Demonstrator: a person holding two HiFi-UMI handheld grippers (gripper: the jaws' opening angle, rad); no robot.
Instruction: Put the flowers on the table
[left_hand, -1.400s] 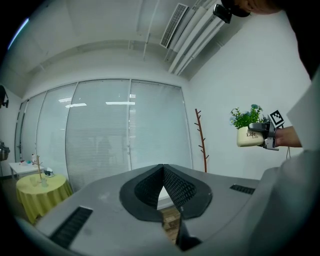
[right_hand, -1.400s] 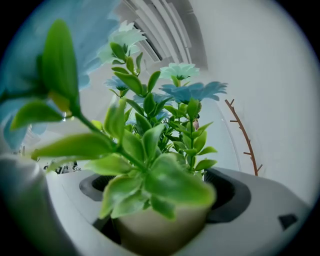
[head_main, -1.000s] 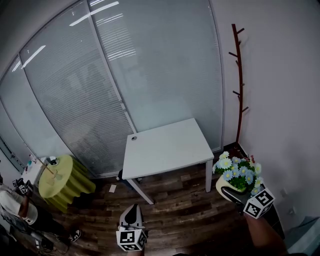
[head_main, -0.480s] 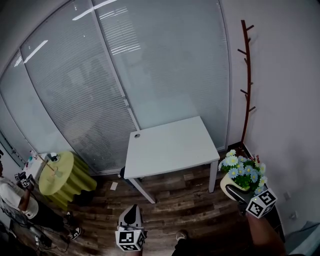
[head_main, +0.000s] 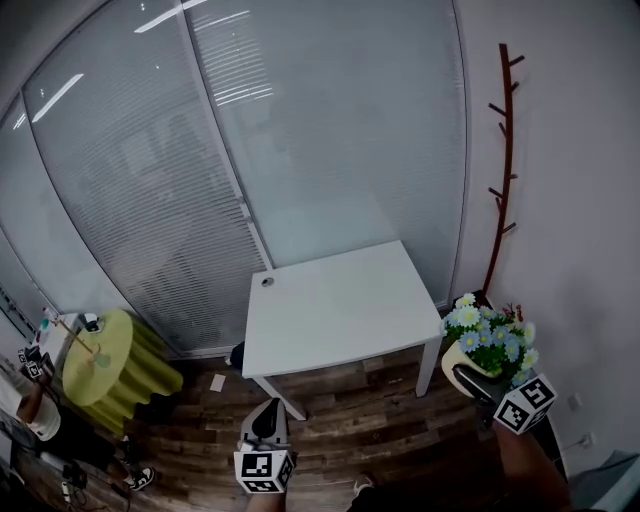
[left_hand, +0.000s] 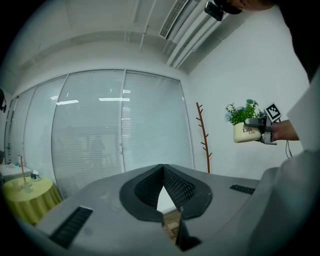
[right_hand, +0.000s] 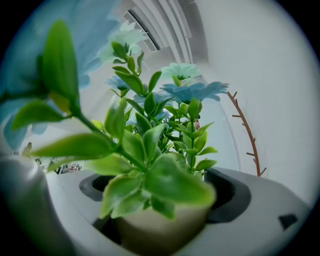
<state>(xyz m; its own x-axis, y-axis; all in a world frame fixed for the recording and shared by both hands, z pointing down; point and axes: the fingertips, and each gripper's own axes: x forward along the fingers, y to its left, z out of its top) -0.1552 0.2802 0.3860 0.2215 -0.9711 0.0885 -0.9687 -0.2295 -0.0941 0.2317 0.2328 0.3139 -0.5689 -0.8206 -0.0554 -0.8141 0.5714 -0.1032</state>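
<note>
Looks steeply down into an office corner with a glass wall and blinds. Grips a cream pot (head_main: 462, 362) of flowers (head_main: 487, 335) in the right gripper (head_main: 468, 378), jaws closed against the pot's sides, with blue and white blooms and green leaves just above them. Fills the right gripper view with that same pot (right_hand: 160, 227) and its leaves. Keeps the left gripper (head_main: 267, 425) low, jaws pressed together on nothing (plain in its own view, pads meeting at the tip).

Sets the white surface (head_main: 335, 305) ahead and to the left of the right jaws, bare except for a small cable hole (head_main: 267, 282) at its far left corner. Leaves the pot beyond the surface's right edge, over the wood floor (head_main: 380, 420).

Compared with a second ago, stands nearer the surface, now larger in the head view, with the pot carried the same way off to the right. Suggests an approach under way, with the carry across and the set-down not yet done.

Reads "Life" in dark letters on the pot (left_hand: 246, 134) in the left gripper view, with a smaller line beneath, too small to read.

Also shows a brown coat stand (head_main: 503, 170) ahead of the right jaws.
</note>
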